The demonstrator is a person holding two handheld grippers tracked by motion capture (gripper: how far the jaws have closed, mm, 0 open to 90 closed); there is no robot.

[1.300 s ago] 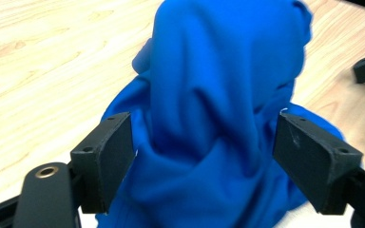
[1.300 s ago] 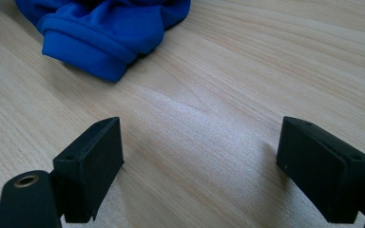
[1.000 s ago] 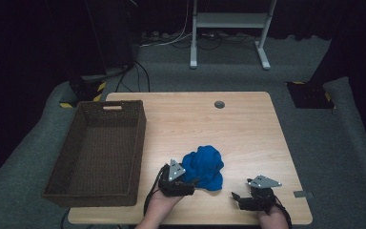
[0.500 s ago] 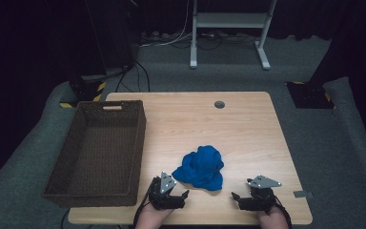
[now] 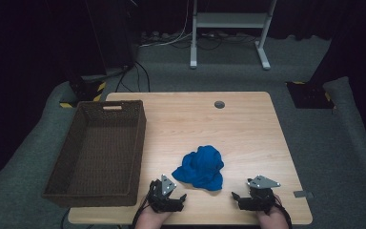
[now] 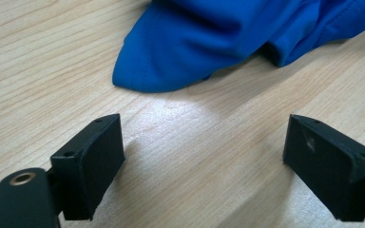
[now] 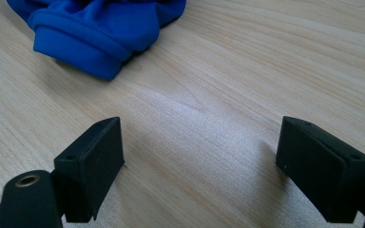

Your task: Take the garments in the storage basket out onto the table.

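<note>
Lay crumpled on the pale wooden worktop (image 5: pixel 248 124): royal-blue soft fabric garment (image 5: pixel 201 167), between left tool (image 5: pixel 181 197) and right tool (image 5: pixel 236 196). Both released, empty. Best gripped low at a hem, then lifted.

Dim room, bright tabletop, sharp close-ups

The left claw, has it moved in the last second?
Yes. The left claw has drawn back from the blue cloth toward the table's near edge; its jaws have just been opening, nothing between them.
</note>
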